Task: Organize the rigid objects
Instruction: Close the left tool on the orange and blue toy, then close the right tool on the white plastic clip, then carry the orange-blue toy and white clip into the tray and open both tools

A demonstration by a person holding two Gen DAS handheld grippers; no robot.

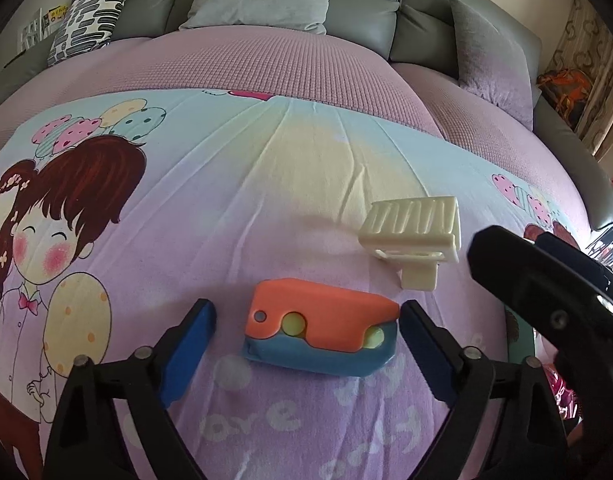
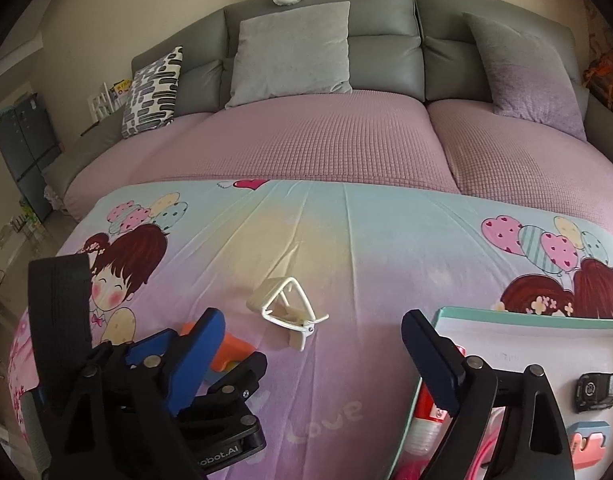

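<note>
An orange and blue plastic toy point(image 1: 322, 328) lies on the cartoon-print sheet between the fingers of my left gripper point(image 1: 306, 314), which is open. The right pad point(image 1: 416, 332) sits close to the toy's end and the left pad point(image 1: 198, 332) stands clear of it. A white plastic clip point(image 1: 414, 236) lies just beyond to the right. In the right wrist view that clip point(image 2: 286, 308) rests just ahead of my right gripper point(image 2: 312, 336), open and holding nothing. The toy point(image 2: 232, 352) peeks out behind the left tool there.
A teal-rimmed tray point(image 2: 526, 314) at the right holds a car key fob point(image 2: 598, 390), a red tube point(image 2: 426, 412) and other small items. Grey sofa cushions point(image 2: 294, 52) and a pink cover point(image 2: 306, 140) lie beyond. The right tool's black body point(image 1: 542, 296) is close on the right.
</note>
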